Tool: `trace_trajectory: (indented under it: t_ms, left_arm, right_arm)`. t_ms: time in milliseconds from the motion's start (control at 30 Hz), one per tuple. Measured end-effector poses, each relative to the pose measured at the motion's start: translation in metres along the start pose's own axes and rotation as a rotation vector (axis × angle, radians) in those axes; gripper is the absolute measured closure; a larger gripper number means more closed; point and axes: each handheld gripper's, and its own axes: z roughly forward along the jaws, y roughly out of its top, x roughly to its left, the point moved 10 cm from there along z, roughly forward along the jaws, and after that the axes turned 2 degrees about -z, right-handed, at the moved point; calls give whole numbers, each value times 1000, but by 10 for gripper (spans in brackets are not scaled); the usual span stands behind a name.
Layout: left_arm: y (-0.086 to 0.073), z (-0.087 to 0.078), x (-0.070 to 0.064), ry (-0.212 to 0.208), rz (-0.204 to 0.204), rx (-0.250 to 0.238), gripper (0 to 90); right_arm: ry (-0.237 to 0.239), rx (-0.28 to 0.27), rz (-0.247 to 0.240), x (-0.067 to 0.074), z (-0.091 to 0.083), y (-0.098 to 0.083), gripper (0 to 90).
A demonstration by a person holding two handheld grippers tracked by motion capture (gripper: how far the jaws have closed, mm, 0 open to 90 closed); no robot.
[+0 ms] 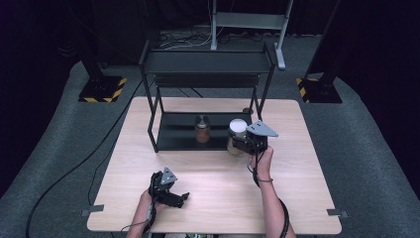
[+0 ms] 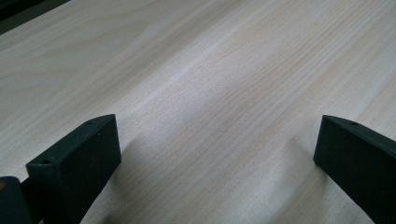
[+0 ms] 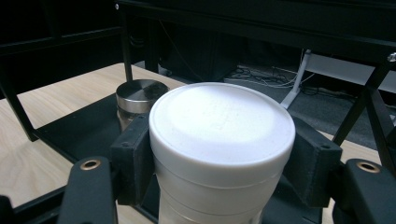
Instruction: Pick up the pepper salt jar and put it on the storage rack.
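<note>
The white round-lidded plastic jar (image 3: 219, 140) sits clamped between the two black jaws of the right gripper (image 3: 222, 158), one pad pressed on each side just under the lid's rim. From the high view, that jar (image 1: 237, 127) is at the front right corner of the black metal two-tier shelf rack (image 1: 208, 62), right at the edge of the rack's lower tray, with the right gripper (image 1: 246, 144) coming in from the front of the rack and a hand (image 1: 262, 159) behind it. Whether the jar's base rests on the tray or hangs just above it, I can't tell.

Left of the white jar, on the same lower tray of the rack, stands an amber glass jar with a silver metal lid (image 1: 201, 129), upright and apart from the white one; in the right gripper view it (image 3: 140, 100) is just behind the gripper's left jaw.

The rack stands at the far middle of the pale wooden table (image 1: 218, 198). Well in front of the rack, near the table's front edge, the left gripper (image 1: 173, 197) is held low over the wood, its jaws spread wide with bare tabletop (image 2: 210, 93) between them.
</note>
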Motion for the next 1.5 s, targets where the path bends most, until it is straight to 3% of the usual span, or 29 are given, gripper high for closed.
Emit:
trace_trajectory:
  t_ms: [1500]
  left_arm:
    - [0, 0, 0, 0, 0, 0, 2]
  right_arm:
    - [3, 38, 11, -10, 34, 7, 326]
